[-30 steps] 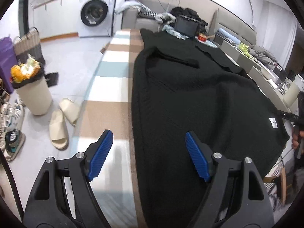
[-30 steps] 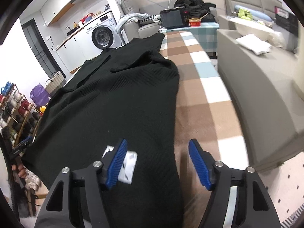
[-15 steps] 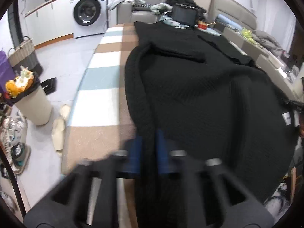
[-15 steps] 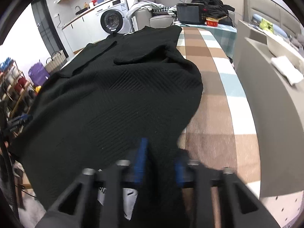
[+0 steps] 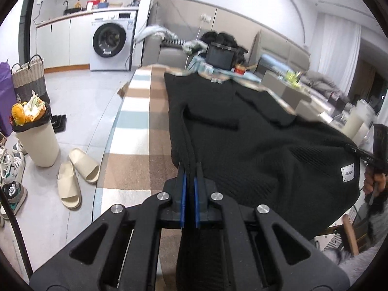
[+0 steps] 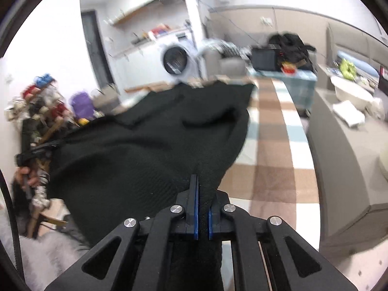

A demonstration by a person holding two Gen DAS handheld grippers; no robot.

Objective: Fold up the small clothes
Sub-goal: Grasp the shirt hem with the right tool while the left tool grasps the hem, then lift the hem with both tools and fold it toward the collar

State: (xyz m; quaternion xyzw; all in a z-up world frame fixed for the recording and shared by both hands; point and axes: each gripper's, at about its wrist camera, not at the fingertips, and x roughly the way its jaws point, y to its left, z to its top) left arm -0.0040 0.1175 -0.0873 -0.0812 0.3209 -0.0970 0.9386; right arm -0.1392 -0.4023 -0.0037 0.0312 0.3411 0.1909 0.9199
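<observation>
I have the left tool clenched on the near hem of the black sweater, the knit pinched between its blue pads. My right tool is likewise clamped on the same hem, at the corner nearer the grey sofa. Both sets of jaws have just been closing, each with cloth between them.

Taking the washing machine as my landmark: the sweater lies on the checked desk with its long axis running straight away from both tools toward the machine's end of the room. Its far end rests flat there, while the near end rises off the desk into my grips. A white label hangs at the hem on the sofa side.

As I judge it, the coming fold turns on carrying this hem along that axis, away from me, toward the machine. Both hands sit level with each other on it, so neither leads.
</observation>
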